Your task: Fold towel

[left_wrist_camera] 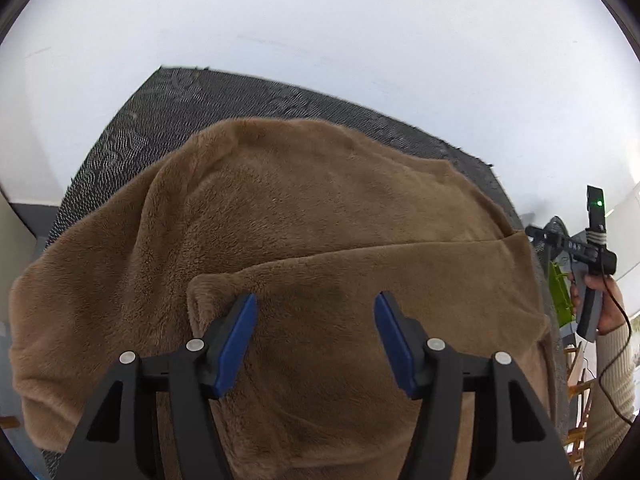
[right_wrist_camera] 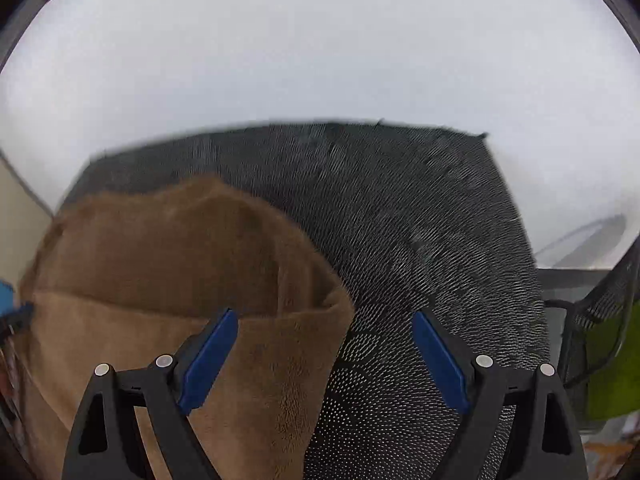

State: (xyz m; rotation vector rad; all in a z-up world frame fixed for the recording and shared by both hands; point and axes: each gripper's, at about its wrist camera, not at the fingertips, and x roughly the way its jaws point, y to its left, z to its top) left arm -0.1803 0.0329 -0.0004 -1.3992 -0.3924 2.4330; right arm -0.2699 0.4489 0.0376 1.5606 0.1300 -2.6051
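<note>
Both your left gripper and right gripper hover with jaws released, since the brown towel lies folded over itself on the dark mat.

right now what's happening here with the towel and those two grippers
A person is folding a brown towel on a dark mat, with a gripper in each hand. One flap already lies folded over the rest. The left gripper hangs over that flap with its fingers apart and nothing between them. The right gripper is open too, over the towel's right edge and the bare mat. Neither holds the towel.
</note>
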